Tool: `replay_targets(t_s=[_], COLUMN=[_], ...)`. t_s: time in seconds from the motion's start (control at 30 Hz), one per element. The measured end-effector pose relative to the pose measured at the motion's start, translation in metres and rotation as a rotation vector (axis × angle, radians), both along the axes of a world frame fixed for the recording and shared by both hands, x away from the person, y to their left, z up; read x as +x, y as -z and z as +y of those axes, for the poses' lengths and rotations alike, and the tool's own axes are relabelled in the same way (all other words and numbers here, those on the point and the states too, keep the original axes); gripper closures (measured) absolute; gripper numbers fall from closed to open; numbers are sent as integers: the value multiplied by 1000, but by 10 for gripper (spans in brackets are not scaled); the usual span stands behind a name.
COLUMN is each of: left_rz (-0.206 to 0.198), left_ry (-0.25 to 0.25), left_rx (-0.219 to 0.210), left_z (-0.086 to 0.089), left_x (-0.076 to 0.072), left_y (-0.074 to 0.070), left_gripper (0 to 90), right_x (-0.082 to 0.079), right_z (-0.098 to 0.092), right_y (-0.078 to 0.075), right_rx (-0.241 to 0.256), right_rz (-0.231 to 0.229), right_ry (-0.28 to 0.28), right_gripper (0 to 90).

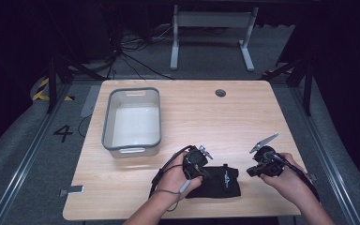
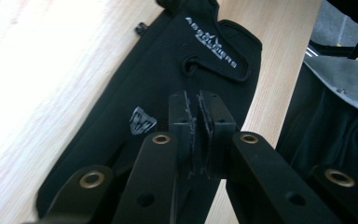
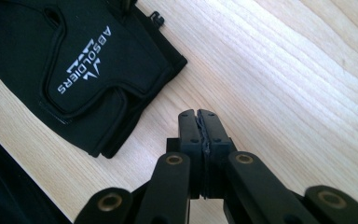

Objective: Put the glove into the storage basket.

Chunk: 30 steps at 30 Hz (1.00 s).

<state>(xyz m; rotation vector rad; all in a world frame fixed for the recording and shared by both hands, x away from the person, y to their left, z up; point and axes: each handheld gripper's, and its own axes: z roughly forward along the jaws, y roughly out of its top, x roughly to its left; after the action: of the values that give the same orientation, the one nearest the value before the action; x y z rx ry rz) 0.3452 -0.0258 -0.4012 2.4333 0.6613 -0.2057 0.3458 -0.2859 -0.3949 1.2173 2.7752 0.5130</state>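
Observation:
A black glove (image 1: 218, 183) with white "ABSOLDIERS" lettering lies flat near the table's front edge. In the left gripper view the glove (image 2: 186, 79) runs diagonally under my left gripper (image 2: 199, 100), whose jaws are shut over the fabric with nothing visibly pinched between them. From above, my left gripper (image 1: 204, 171) sits at the glove's left end. My right gripper (image 1: 255, 171) is to the right of the glove. Its jaws (image 3: 199, 116) are shut above bare wood, a short way off the glove's cuff (image 3: 74, 70).
A grey-rimmed white bin (image 1: 108, 122) stands empty at the left of the wooden table (image 1: 206, 122). A round cable hole (image 1: 220, 93) lies near the far edge. The front edge runs just below the glove. A white table frame (image 1: 211, 28) stands beyond on the floor.

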Motion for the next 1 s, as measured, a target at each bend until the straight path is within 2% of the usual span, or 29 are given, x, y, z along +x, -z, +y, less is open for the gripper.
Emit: replay_targets(t_s=[0.07,0.23,0.27,0.4,0.5,0.6,0.67,0.83,0.97,1.0], left_rz=[4,5,-1,-31,-37,-80,-90,-92,-107,-117], left_ry=[-1,1,-4,-12,-25,-33,-31,-19,19,39], left_rx=[-3,28,31,88,85,112,113,102,73,79], left_z=[-5,-10,-11,-14,-14,-15,-15,-12,-13,-14], left_x=[2,7,8,11,15,16,16,14,8,7], left_y=[5,15,17,25,30,31,30,25,20,19], left_gripper=[851,846,847,843,839,818,805,717,626,570], right_x=[-1,-3,-3,-4,-4,-4,-4,-4,-4,-4], right_z=[-2,-5,-5,-5,-4,-4,-4,-5,-6,-6], right_y=[0,0,0,1,1,1,0,-1,-2,-2], right_rx=[4,1,0,0,1,3,3,7,13,14], right_rz=[-1,-1,-2,-4,-6,-8,-9,-15,-15,-16], right_ry=[6,15,15,15,15,14,13,13,13,12], right_gripper=[897,897,896,894,893,886,884,874,862,858])
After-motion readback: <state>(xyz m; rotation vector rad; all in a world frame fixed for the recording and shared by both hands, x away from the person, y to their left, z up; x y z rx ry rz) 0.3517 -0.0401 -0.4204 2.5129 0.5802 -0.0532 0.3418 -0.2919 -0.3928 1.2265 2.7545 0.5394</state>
